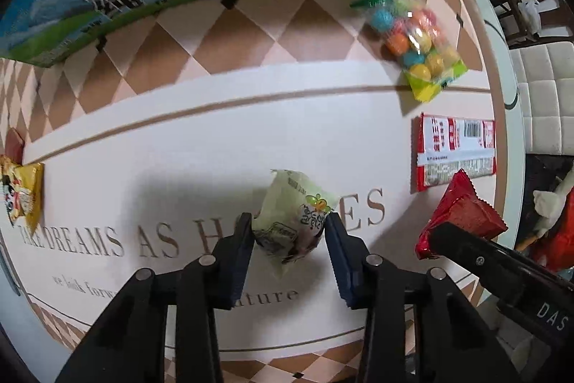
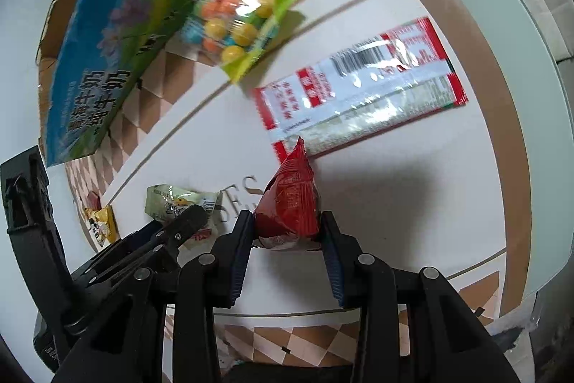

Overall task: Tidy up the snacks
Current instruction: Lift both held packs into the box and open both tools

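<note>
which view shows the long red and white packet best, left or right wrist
The right wrist view. There the long red and white packet lies nearly whole across the mat, barcode and print facing up, only its near corner hidden by the red pouch. The left wrist view shows it smaller and squeezed at the right edge.

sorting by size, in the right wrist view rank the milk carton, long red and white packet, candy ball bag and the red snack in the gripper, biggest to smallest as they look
1. milk carton
2. long red and white packet
3. candy ball bag

The red snack in the right gripper looks about level with the candy bag, but it sits nearest the camera, so its place is unsure.
</note>
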Tool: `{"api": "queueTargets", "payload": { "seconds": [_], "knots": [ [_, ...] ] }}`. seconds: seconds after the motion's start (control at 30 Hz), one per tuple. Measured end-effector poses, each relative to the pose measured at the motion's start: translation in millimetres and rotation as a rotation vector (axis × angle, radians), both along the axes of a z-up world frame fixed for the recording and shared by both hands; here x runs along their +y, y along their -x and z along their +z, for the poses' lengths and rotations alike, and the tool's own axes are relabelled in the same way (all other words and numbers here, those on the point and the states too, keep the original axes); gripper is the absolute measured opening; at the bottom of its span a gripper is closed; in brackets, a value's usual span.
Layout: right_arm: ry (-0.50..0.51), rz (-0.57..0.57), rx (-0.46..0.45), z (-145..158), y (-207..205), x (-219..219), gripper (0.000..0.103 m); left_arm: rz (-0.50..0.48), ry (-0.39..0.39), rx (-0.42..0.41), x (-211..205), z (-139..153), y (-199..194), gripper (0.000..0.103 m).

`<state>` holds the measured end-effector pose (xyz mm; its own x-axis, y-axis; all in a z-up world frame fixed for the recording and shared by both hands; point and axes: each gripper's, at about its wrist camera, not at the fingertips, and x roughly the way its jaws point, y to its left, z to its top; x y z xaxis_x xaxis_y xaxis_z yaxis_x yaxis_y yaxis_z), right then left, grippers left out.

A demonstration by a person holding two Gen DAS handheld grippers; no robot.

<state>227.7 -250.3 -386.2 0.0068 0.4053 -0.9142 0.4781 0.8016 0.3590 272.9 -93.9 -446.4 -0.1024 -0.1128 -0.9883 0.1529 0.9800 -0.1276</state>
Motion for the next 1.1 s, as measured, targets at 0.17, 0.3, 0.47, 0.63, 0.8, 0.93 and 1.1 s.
{"api": "queueTargets", "payload": {
  "seconds": [0.17, 0.3, 0.47, 0.63, 0.8, 0.93, 1.1],
  "knots": [
    [0.009, 0.015, -0.007, 1.9, -8.0, 7.0, 0.04, 0.048, 0.08, 0.078, 21.9, -11.1, -6.8, 0.043],
    [0.013, 0.021, -0.002, -0.9, -10.4, 12.6, 0.04, 0.075, 0.122, 0.115, 23.7, -21.2, -10.9, 0.045],
    [0.008, 0.023, 0.002, -4.9, -11.1, 19.5, 0.04, 0.051, 0.12, 0.145, 27.8, -31.9, -15.3, 0.047],
    [0.01, 0.021, 0.002, -7.5, -10.7, 21.8, 0.04, 0.022, 0.087, 0.097, 17.4, -29.7, -17.3, 0.041],
    [0.015, 0.016, -0.001, -6.2, -7.9, 17.5, 0.04, 0.0, 0.077, 0.08, 12.0, -21.9, -16.1, 0.036],
    [0.019, 0.008, -0.011, -1.1, -6.8, 12.1, 0.04, 0.029, 0.089, 0.065, 19.0, -9.3, -12.5, 0.034],
    [0.02, 0.011, -0.041, 11.9, -10.6, 10.1, 0.04, 0.062, 0.129, 0.032, 40.6, 17.7, -17.4, 0.034]
  ]
}}
